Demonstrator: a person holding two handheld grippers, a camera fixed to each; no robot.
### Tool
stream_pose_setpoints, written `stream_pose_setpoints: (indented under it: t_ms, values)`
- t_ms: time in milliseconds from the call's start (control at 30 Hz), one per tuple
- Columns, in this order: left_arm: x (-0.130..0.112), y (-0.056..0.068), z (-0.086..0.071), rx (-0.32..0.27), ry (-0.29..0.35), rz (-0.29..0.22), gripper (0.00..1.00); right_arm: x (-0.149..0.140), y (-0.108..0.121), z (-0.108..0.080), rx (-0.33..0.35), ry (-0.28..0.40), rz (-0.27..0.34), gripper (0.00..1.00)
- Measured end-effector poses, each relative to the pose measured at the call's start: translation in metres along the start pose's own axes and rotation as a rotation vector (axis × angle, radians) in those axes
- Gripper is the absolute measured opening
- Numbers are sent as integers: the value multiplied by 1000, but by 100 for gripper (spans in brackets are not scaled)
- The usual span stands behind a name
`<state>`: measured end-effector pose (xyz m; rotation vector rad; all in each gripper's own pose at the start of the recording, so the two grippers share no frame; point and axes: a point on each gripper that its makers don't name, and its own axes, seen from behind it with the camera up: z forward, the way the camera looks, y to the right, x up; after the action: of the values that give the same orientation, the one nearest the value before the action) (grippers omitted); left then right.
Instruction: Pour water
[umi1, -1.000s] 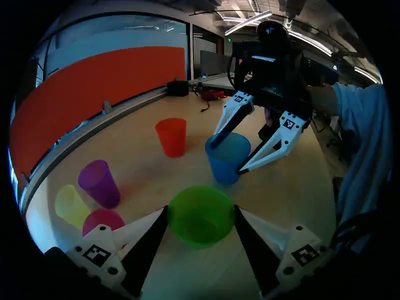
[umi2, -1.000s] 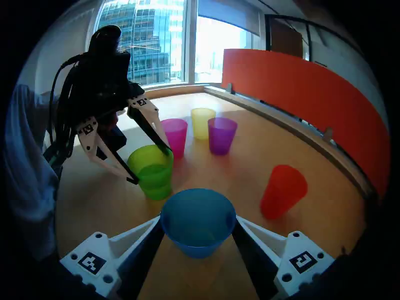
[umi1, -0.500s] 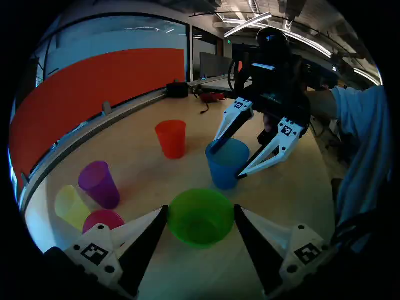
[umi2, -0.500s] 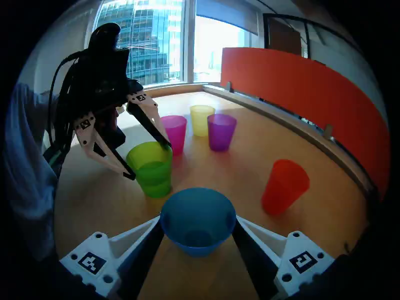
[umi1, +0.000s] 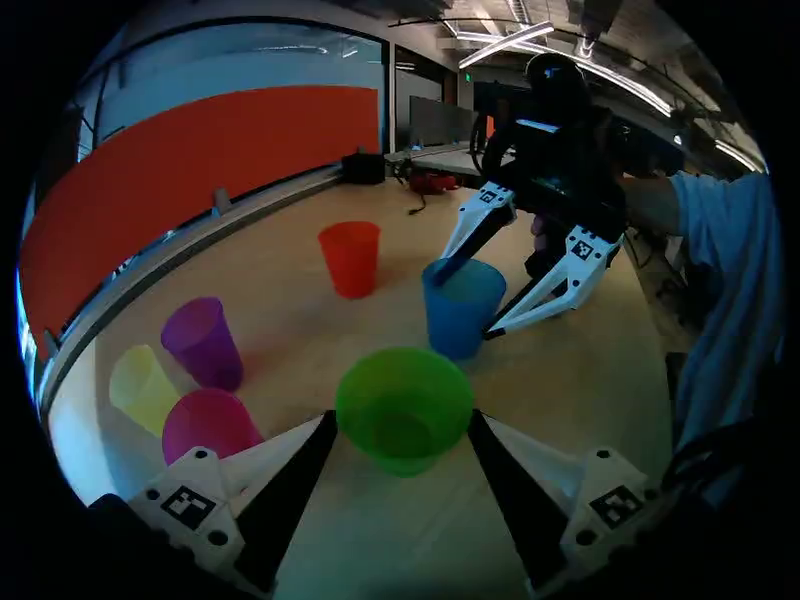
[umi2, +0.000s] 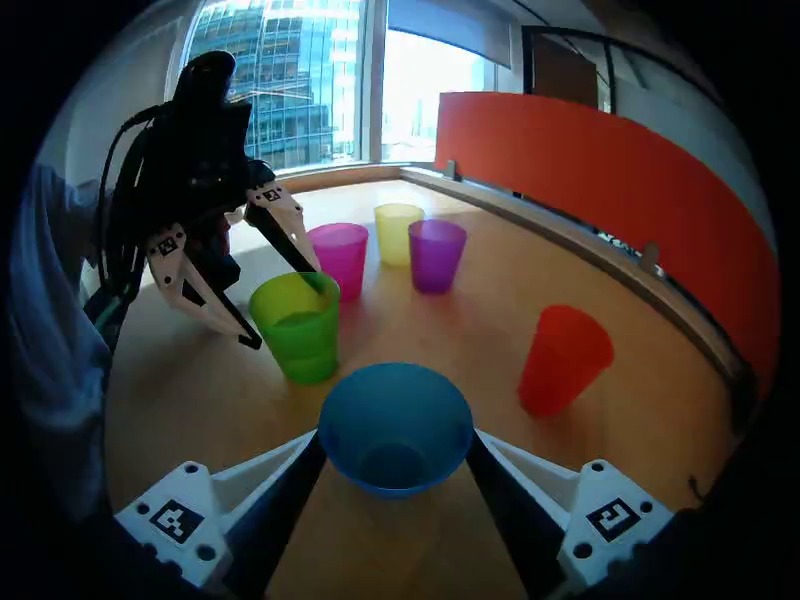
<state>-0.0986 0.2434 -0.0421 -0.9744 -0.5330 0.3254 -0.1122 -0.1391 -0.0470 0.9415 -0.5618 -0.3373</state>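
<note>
Plastic green cup upright, blue cup upright

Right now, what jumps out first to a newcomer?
The left gripper clamps a green cup, and the right gripper clamps a blue cup, facing each other across the wooden table. Nearby a pink cup, a yellow cup and a purple cup cluster together, a red cup stands alone, and a long orange panel lines the table's edge.

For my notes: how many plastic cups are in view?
6: green cup in the left gripper, blue cup in the right gripper, red cup apart, pink cup, yellow cup and purple cup clustered; none seems hidden.
</note>
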Motion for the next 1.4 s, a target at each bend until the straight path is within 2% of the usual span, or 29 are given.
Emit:
stream_pose_setpoints:
  t_ms: [367,667,900,1167,1400]
  values:
    - [-21,-9,-18,40,-14,-35,97,-18,7,-20,-49,-21,7,100]
    - [-37,-22,-44,108,-4,-81,97,-35,14,-43,-113,-31,28,100]
    - [-45,-32,-63,160,1,-124,97,-43,22,-57,-171,-29,65,100]
    - [-51,-39,-75,213,16,-137,97,-44,26,-65,-215,-24,104,100]
    - [-55,-55,-83,279,25,-160,97,-41,32,-69,-270,-6,144,100]
